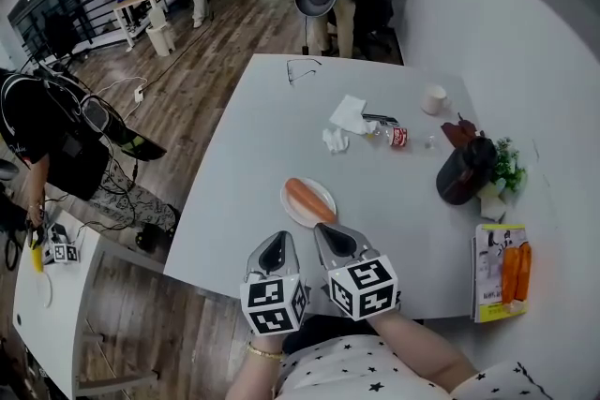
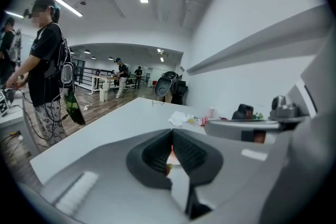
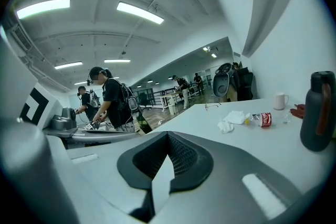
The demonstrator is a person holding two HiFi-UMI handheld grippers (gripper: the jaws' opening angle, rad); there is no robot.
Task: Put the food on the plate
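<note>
An orange-pink sausage lies on a small white plate near the front of the grey table. Just in front of the plate, my left gripper and right gripper sit side by side at the table's near edge. Both are shut and hold nothing. In the left gripper view the jaws are pressed together, and a sliver of the orange food shows through the slit. In the right gripper view the jaws meet with nothing between them.
A black flask, a small plant, a white cup, a red-labelled bottle, crumpled tissues and glasses lie farther back. A book sits at the right edge. A person stands to the left.
</note>
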